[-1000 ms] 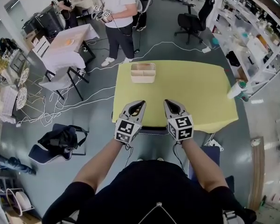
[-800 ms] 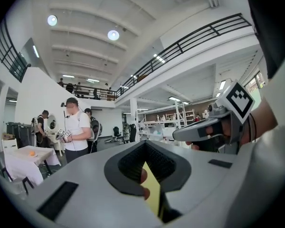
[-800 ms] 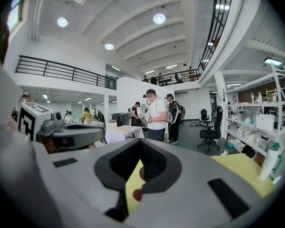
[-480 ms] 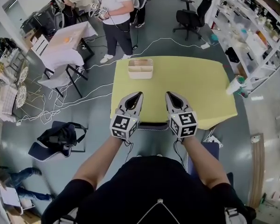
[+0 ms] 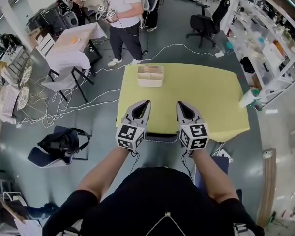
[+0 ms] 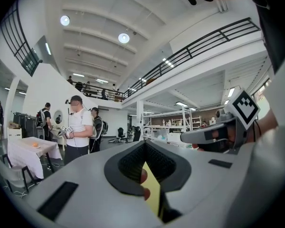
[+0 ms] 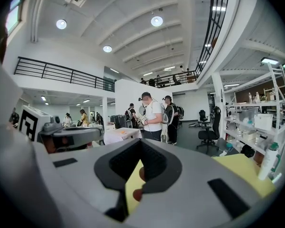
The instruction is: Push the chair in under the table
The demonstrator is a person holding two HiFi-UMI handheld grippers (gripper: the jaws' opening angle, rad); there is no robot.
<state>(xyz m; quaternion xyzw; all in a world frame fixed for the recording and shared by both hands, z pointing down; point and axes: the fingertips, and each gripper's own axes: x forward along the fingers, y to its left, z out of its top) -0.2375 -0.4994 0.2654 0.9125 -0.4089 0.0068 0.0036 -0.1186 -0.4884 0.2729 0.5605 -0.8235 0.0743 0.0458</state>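
The yellow table (image 5: 201,92) fills the middle of the head view. The chair shows only as the dark top bar of its back (image 5: 160,138), right at the table's near edge; the rest is hidden under the table and behind my arms. My left gripper (image 5: 145,103) and right gripper (image 5: 180,104) hover side by side above the near part of the tabletop, over that bar, both shut and holding nothing. In the left gripper view the shut left gripper (image 6: 145,145) points level across the room, and the right gripper (image 7: 141,142) does the same in its own view.
A beige box (image 5: 150,75) sits at the table's far edge and a bottle (image 5: 249,97) at its right edge. A person (image 5: 125,18) stands beyond the table. A white-covered table (image 5: 71,48), a blue chair with a black bag (image 5: 59,146) and floor cables lie left.
Both grippers have risen slightly above the table's near edge and stay shut. The chair's back bar has kept its place at the table edge.
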